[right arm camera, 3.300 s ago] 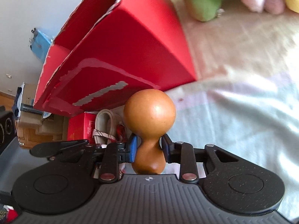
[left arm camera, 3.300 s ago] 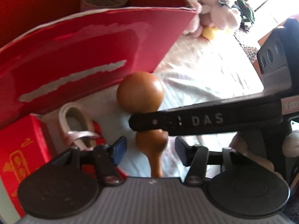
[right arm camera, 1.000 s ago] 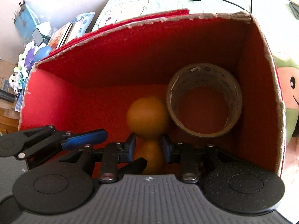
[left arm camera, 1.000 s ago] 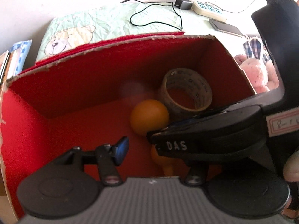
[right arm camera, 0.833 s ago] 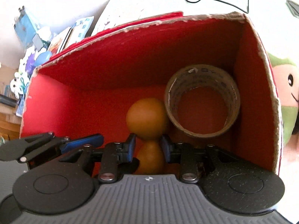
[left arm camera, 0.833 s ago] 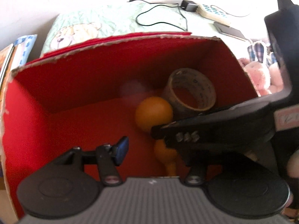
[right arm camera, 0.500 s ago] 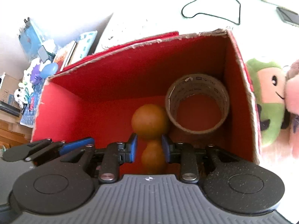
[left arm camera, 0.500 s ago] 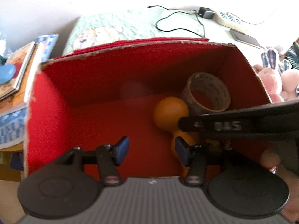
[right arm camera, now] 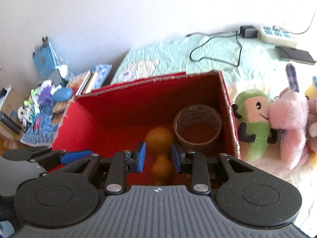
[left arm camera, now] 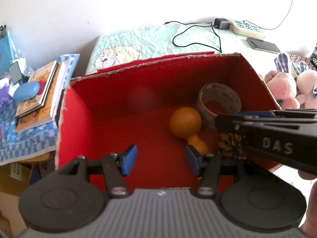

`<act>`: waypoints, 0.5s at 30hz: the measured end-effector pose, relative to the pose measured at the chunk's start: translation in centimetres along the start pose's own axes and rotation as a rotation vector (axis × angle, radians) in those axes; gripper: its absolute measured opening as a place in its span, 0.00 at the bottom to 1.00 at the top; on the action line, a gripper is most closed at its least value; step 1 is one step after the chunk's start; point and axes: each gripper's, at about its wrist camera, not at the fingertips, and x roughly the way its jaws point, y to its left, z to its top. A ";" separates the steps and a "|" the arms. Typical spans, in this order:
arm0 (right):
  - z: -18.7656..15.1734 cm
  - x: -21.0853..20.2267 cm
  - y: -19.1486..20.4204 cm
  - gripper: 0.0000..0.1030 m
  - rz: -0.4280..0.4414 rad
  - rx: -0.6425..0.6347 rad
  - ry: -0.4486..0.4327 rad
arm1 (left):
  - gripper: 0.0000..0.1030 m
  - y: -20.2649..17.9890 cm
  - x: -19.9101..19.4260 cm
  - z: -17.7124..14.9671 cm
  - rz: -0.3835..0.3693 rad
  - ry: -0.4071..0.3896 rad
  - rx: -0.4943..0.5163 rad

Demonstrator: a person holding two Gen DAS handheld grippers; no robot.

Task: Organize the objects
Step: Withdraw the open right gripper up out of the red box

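Left tool (left arm camera: pixel 160 159) apart, empty. Right tool (right arm camera: pixel 158 156) apart above gourd (right arm camera: pixel 159 138) lying in red box (right arm camera: pixel 122 107), not gripping.

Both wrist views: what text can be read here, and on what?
"DAS": on the right tool's black arm, left wrist view.
Tape roll: print inside, too blurred.
Books: covers too small.
Power strip: markings unreadable.

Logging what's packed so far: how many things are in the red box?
3: gourd mid-floor, tape roll in the far right corner, pine cone near right. More may hide behind the grippers.
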 end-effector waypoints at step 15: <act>-3.2 -5.5 0.7 0.47 0.031 -0.013 -0.169 | 0.55 -0.4 -6.1 -2.4 0.010 -0.075 -0.021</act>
